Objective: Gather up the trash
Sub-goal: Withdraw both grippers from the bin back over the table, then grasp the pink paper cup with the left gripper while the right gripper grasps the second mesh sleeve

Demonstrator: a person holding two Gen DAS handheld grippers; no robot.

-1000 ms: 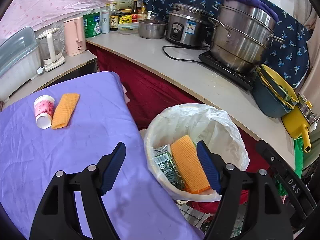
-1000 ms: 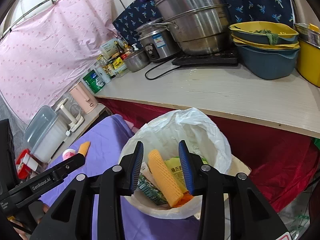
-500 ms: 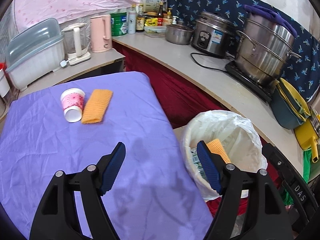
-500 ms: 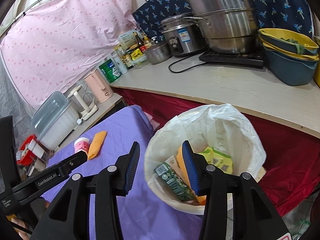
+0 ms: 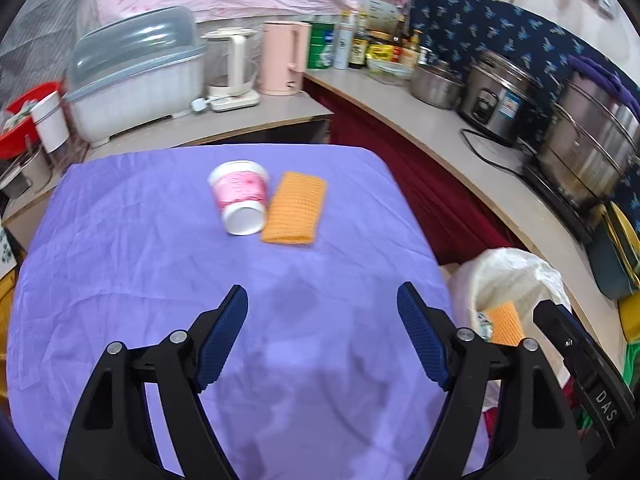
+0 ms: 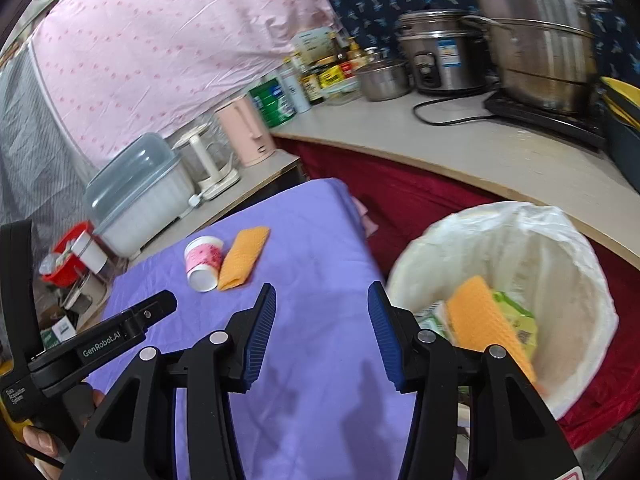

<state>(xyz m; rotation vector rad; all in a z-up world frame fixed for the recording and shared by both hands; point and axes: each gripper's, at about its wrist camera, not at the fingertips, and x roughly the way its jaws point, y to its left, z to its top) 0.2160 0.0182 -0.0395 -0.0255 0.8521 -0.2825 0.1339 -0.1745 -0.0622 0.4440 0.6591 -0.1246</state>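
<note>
Both grippers hung over the purple-covered worktop (image 5: pixel 120 264). The left gripper (image 5: pixel 322 336) had its fingers spread wide and empty; the right gripper (image 6: pixel 322 336) had just been opening its fingers, nothing between them. Beyond them a pink paper cup (image 5: pixel 240 198) lay on its side, touching an orange cloth (image 5: pixel 295 213) on its right. Right of the worktop, the lined trash bin (image 6: pixel 560 240) held another orange cloth (image 6: pixel 480 320) and packets, partly hidden by the right gripper's frame; motion blur softened everything.

I see pink-white cup (image 5: pixel 240 198) on its side w/ orange cloth (image 5: pixel 295 213) touching it, mid purple cloth (image 5: pixel 120 280); bin (image 6: pixel 576 264) holds another orange cloth (image 6: pixel 476 320) + wrappers.
</note>
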